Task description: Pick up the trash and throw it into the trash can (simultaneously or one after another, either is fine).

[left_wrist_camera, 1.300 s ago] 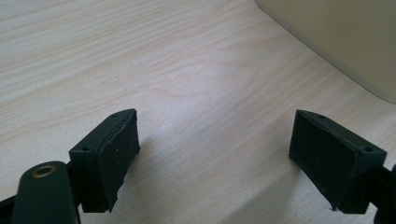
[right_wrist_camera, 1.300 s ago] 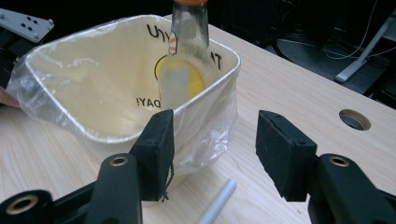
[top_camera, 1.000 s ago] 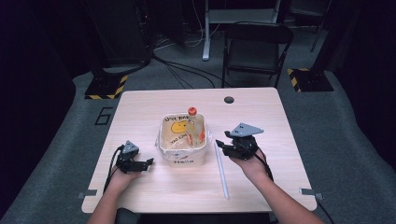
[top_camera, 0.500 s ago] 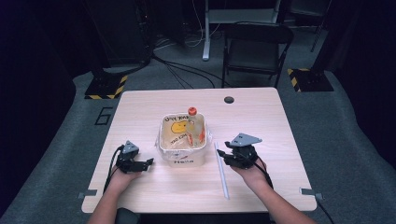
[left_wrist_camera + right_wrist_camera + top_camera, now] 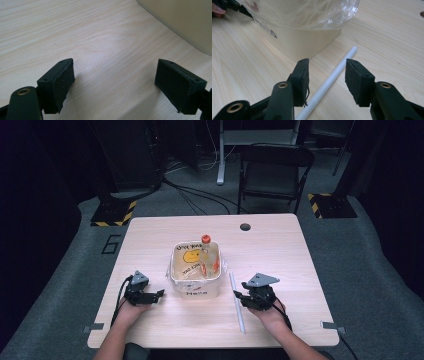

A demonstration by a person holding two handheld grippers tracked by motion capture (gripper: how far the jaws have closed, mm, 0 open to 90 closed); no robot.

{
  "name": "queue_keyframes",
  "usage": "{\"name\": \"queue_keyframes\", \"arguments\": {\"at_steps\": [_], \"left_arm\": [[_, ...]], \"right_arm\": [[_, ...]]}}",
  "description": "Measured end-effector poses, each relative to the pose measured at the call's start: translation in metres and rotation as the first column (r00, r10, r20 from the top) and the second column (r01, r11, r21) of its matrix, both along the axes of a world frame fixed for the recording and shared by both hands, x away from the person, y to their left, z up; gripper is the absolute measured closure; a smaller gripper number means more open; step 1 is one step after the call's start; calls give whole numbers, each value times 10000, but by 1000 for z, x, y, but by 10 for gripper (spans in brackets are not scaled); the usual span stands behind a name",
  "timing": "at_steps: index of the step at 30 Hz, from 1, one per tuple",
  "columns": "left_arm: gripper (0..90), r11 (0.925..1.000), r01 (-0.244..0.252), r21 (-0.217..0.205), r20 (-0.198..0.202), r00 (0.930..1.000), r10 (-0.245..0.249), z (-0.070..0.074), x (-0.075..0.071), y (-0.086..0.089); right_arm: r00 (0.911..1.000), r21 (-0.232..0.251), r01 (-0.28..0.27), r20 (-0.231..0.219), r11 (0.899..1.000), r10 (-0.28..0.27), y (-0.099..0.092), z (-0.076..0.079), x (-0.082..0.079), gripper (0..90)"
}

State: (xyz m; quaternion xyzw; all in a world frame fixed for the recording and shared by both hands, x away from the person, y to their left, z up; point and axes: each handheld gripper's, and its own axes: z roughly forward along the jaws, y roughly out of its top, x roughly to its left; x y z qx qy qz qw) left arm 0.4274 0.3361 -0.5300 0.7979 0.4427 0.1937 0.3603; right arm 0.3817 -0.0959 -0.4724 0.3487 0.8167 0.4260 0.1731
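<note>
The right tool point(image 5: 326, 75), jaws parted and just closing partway, straddles the thin white plastic tube point(image 5: 329, 80) on the pale wooden tabletop point(image 5: 280, 245); the left tool point(image 5: 115, 85) rests released.

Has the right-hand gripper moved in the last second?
Yes. The right gripper has come toward the person's edge of the table and down over the white rod, which lies between its open jaws, untouched.

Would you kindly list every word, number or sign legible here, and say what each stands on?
"6": painted on the floor left of the table.
Smiley face sign: yellow, inside the tub.
Handwriting beside the smiley: too blurred to read.
Handwriting on the tub's front wall: too blurred to read.
</note>
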Motion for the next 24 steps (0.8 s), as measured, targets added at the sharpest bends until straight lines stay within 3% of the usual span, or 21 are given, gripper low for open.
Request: {"name": "queue_keyframes", "arguments": {"at_steps": [7, 13, 24], "left_arm": [[158, 10000, -3, 1, 7, 10000, 3, 0, 0, 0], [158, 10000, -7, -7, 9, 10000, 7, 0, 0, 0], [158, 10000, 4, -10, -3, 10000, -4, 0, 0, 0]], "right_arm": [[9991, -63, -32, -431, 10000, 30, 2, -17, -4, 538], [9971, -102, -63, -763, 9999, 55, 1, -23, -3, 542], [9948, -260, -308, -981, 9992, 281, 1, -30, -8, 550]]}}
